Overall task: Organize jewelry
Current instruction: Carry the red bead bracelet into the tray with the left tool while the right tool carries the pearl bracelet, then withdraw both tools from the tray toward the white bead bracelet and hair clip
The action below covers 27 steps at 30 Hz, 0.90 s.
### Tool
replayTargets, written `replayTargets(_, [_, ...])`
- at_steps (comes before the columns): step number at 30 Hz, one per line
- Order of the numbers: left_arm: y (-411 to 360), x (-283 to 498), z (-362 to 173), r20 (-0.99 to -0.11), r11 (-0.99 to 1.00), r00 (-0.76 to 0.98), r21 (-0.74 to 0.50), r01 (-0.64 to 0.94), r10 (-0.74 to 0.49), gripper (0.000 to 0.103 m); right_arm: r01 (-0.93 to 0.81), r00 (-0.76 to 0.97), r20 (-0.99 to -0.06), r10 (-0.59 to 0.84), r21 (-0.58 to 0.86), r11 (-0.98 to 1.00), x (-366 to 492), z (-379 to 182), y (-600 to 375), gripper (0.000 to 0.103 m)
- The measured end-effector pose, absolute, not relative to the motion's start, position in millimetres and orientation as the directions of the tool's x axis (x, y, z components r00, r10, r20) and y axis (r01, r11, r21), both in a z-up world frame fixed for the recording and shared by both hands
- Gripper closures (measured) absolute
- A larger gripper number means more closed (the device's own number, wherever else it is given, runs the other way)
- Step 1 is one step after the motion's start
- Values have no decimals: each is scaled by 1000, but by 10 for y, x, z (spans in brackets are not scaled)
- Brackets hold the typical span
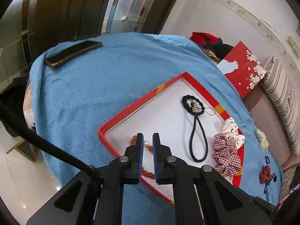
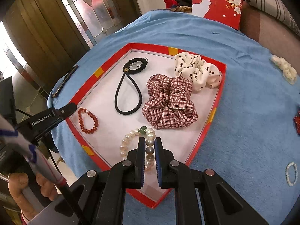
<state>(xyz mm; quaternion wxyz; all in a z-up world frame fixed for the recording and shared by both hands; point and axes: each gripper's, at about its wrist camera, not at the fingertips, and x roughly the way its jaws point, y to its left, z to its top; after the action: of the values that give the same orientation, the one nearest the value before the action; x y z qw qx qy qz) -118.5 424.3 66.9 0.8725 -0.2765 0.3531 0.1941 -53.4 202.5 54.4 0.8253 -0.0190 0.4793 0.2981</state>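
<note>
A red-rimmed tray (image 2: 215, 110) with a white floor lies on the blue cloth. In it lie a black hair tie (image 2: 127, 91), a red plaid scrunchie (image 2: 168, 103), a white dotted scrunchie (image 2: 196, 71), a red bead bracelet (image 2: 88, 120) and a pearl bracelet (image 2: 129, 144). My right gripper (image 2: 150, 140) hangs over the tray with its fingers on either side of the pearl bracelet's near strand, a narrow gap between them. My left gripper (image 1: 148, 136) is over the tray's left corner above the red bead bracelet (image 1: 148, 173), fingers slightly apart and empty. The tray (image 1: 138, 105) also shows in the left wrist view.
On the cloth to the right of the tray lie a cream hair piece (image 2: 285, 69), a small white bead bracelet (image 2: 291, 174) and a red ornament (image 1: 266, 174). A phone (image 1: 73, 53) lies at the cloth's far left. A red gift box (image 2: 217, 1) stands behind.
</note>
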Motion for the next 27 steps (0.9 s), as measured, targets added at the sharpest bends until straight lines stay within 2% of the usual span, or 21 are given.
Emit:
replayTargets(2, [4197, -1198, 696, -715, 784, 682, -332, -525, 154, 94, -518, 365, -801, 475, 249, 818, -561, 561, 2039, 83])
replayTargets(4, [4153, -1191, 711, -713, 792, 681, -314, -523, 167, 87, -529, 378, -795, 474, 235, 815, -592, 593, 2049, 70])
replayTargets(6, [4117, -1199, 727, -708, 795, 684, -306, -523, 177, 72, -541, 400, -789, 466, 207, 815, -636, 638, 2035, 69])
replayTargets(8, [4067, -1215, 754, -698, 799, 690, -297, -524, 193, 67, -548, 423, -781, 460, 184, 816, -686, 693, 1979, 67])
replayTargets(10, [4013, -1213, 775, -693, 807, 692, -283, -518, 202, 67, -547, 450, -770, 451, 161, 821, -738, 738, 1864, 61])
replayTargets(16, [3644, -1141, 853, -673, 871, 702, -178, -458, 232, 65, -482, 527, -764, 372, 92, 871, -874, 721, 1189, 59])
replayTargets(19, [3390, -1096, 899, -658, 907, 719, -128, -400, 224, 60, -406, 551, -775, 308, 73, 911, -916, 649, 698, 59])
replayTargets(27, [2648, -980, 962, -632, 967, 750, -1, -254, 196, 53, -161, 566, -802, 192, 121, 979, -1021, 462, -590, 55])
